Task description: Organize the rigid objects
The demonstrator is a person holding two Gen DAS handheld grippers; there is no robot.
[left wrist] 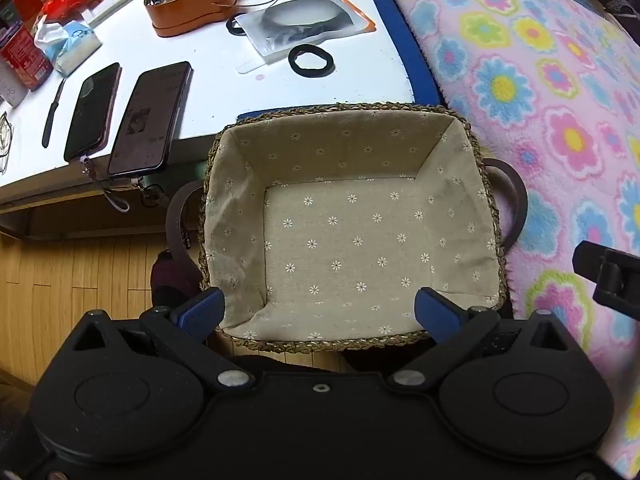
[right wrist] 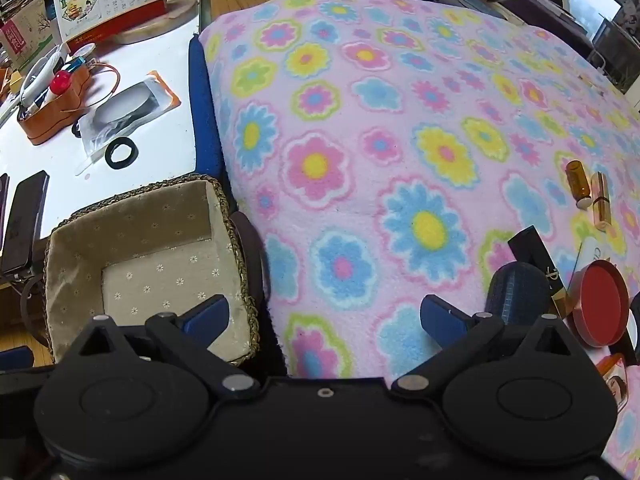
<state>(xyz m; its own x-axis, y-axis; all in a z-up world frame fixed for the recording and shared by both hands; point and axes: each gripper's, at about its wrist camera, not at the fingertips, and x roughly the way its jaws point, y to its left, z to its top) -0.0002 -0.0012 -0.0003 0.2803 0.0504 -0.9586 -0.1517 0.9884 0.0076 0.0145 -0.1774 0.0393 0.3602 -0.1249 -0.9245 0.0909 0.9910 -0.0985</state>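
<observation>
The basket [left wrist: 352, 240] is the landmark here: it sits empty, wedged between the white surface [left wrist: 192, 92] and the flowered blanket [left wrist: 540, 100], its near part apparently hanging over the wooden floor [left wrist: 72, 280]. The left tool [left wrist: 320, 312] hovers over the basket's near rim with its jaws wide apart and nothing between them. The right tool [right wrist: 324, 316] hangs over the blanket just beside the basket, jaws also spread and empty.

The things to be sorted lie on the blanket well away from the basket: a red lid [right wrist: 600, 304], a black box [right wrist: 538, 264], a round dark blue case [right wrist: 516, 292], a brown bottle [right wrist: 580, 184] and a gold tube [right wrist: 602, 204].

The main risks, as I judge them:
- The blanket is soft and slopes, so a push from a finger could roll the bottle or the tube farther from the basket instead of seating it in the grip.
- The lid and the box lie close together; closing on one may drag or tip the other.
- The lid is wide and smooth, so a shallow pinch could slip on the way to the basket.
- The basket looks poorly supported; a hard drop or a nudge on its rim could tip it toward the floor.
</observation>
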